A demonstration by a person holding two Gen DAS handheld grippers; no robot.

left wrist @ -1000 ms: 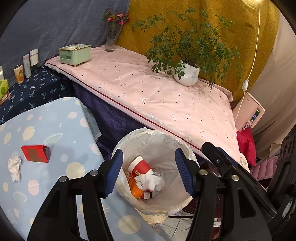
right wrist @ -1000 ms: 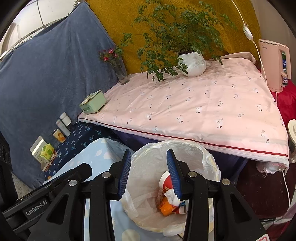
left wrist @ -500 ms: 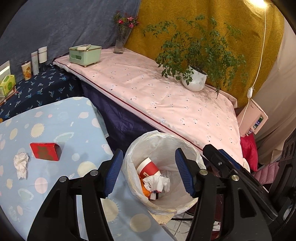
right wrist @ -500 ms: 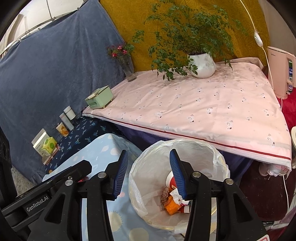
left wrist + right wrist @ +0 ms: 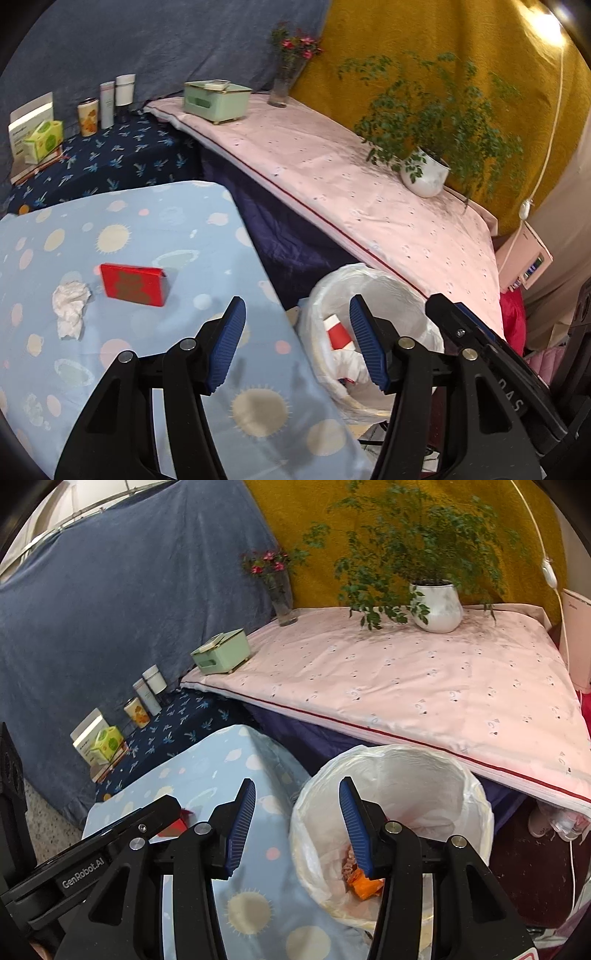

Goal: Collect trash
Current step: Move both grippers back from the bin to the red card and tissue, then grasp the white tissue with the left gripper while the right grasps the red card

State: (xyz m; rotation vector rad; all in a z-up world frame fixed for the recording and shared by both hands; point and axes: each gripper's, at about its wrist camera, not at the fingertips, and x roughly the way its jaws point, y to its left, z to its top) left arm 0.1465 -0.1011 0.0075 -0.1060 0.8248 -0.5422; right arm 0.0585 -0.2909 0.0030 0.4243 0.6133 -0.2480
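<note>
A white-lined trash bin [image 5: 373, 284] stands beside the light-blue spotted table [image 5: 147, 229]; it also shows in the right wrist view [image 5: 399, 768]. It holds a red-and-white cup [image 5: 337, 331], white tissue and an orange wrapper [image 5: 364, 880]. A red box [image 5: 133, 284] and a crumpled white tissue [image 5: 70, 308] lie on the table at left. My left gripper [image 5: 295, 341] is open and empty over the table's right edge. My right gripper [image 5: 297, 825] is open and empty, above the bin's left rim.
A pink-covered bed [image 5: 369, 199] carries a potted plant [image 5: 424, 177], a green box [image 5: 216, 99] and a flower vase [image 5: 280, 88]. A dark blue bench [image 5: 103, 162] holds cans and cartons. A pink appliance [image 5: 524, 258] stands at right.
Both grippers have shifted left, away from over the bin toward the blue table. The red box and tissue now sit nearer the left gripper. Both jaws stay open and empty.
</note>
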